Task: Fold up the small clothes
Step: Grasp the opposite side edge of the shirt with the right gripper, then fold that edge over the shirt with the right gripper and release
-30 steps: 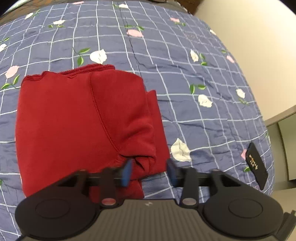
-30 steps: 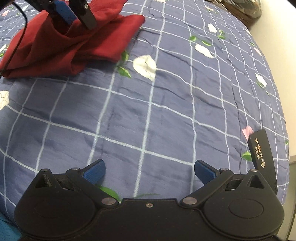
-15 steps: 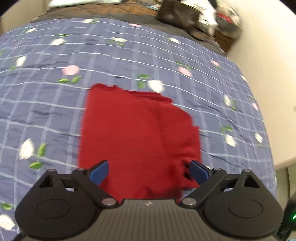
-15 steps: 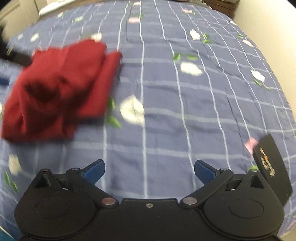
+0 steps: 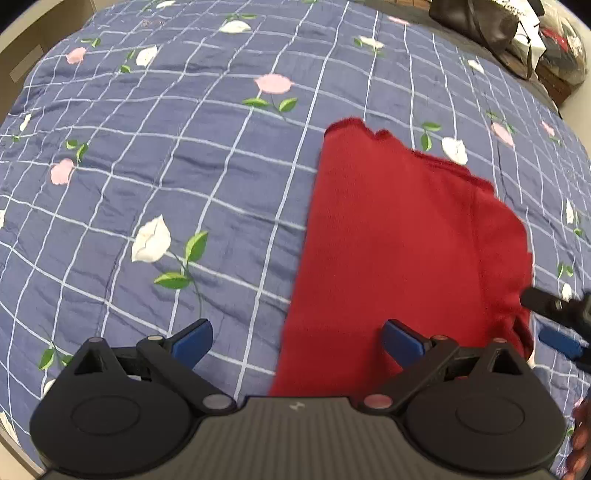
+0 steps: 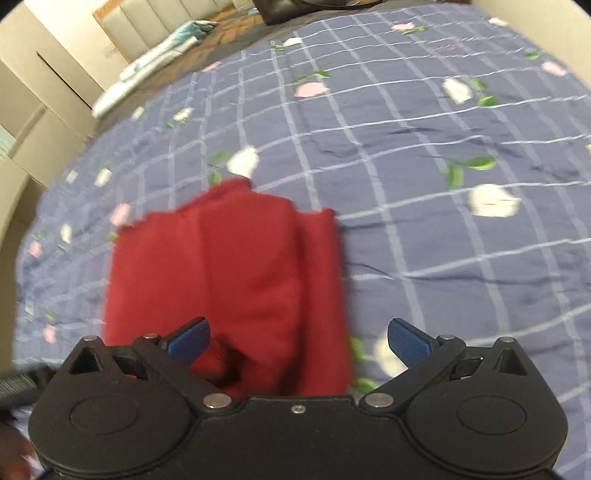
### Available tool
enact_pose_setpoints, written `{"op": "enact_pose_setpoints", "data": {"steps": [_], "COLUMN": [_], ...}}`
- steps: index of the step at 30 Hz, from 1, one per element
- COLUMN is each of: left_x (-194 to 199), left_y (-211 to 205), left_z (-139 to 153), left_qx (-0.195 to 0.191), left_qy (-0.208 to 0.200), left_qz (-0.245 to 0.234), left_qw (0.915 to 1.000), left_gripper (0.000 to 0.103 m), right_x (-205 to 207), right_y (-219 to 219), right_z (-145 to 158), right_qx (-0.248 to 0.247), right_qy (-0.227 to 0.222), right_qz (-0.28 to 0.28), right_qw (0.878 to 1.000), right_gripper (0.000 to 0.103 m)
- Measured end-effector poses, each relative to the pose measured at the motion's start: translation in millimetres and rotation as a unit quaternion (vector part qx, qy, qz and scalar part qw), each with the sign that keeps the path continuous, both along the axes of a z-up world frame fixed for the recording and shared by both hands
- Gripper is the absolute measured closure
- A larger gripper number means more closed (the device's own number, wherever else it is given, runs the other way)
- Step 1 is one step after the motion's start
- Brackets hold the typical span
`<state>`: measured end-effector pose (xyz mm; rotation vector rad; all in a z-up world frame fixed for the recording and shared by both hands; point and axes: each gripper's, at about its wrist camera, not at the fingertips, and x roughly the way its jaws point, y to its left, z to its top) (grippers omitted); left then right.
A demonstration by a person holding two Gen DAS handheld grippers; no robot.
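Note:
A red folded garment [image 5: 399, 258] lies flat on the blue flowered quilt [image 5: 184, 166]. My left gripper [image 5: 297, 338] is open and empty, above the garment's near left edge. My right gripper [image 6: 298, 338] is open and empty, above the garment's [image 6: 229, 273] near edge; the right wrist view is blurred. The right gripper's fingertips [image 5: 554, 338] show at the left wrist view's right edge, beside the garment's lumpy near right corner.
The quilt [image 6: 424, 221] covers a bed. Dark bags [image 5: 476, 22] sit at the far right of the bed in the left wrist view. A headboard, pale cabinets [image 6: 33, 110] and light bedding [image 6: 147, 62] stand beyond the bed.
My left gripper opened, let go of the garment and swung left and back. My right gripper moved left over the garment's near edge.

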<state>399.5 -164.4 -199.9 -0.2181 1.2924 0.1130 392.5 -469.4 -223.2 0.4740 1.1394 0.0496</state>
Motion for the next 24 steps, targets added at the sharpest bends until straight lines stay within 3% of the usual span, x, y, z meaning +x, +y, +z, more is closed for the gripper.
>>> {"op": "enact_pose_setpoints", "data": {"steps": [6, 9, 12, 14, 17, 24], "left_x": [-6.1, -6.1, -5.6, -5.7, -6.0, -7.3], "left_y": [-6.9, -9.7, -10.3, -10.7, -10.7, -9.7], "left_z": [-3.7, -3.9, -4.4, -4.3, -3.2, -0.6], "left_qx": [0.000, 0.001, 0.001, 0.001, 0.001, -0.003], "left_qy": [0.004, 0.006, 0.008, 0.008, 0.008, 0.000], "left_qz": [-0.008, -0.011, -0.015, -0.017, -0.022, -0.032], "left_qw": [1.0000, 0.9999, 0.9999, 0.9998, 0.9997, 0.9995], "left_gripper": [0.003, 0.002, 0.002, 0.002, 0.002, 0.002], "right_x": [16.4, 14.7, 12.1, 9.3, 5.3, -10.9], "right_y": [6.1, 5.3, 7.0, 10.2, 16.1, 5.2], "right_z": [-10.7, -15.3, -16.9, -15.7, -11.9, 1.6], "right_qx": [0.013, 0.004, -0.013, -0.021, -0.039, -0.061], "right_qy": [0.030, 0.041, 0.044, 0.037, 0.024, -0.003], "right_qz": [-0.011, -0.020, -0.009, 0.012, 0.041, 0.054], "right_qw": [0.999, 0.999, 0.999, 0.999, 0.998, 0.997], "right_gripper": [0.025, 0.042, 0.065, 0.086, 0.096, 0.098]}}
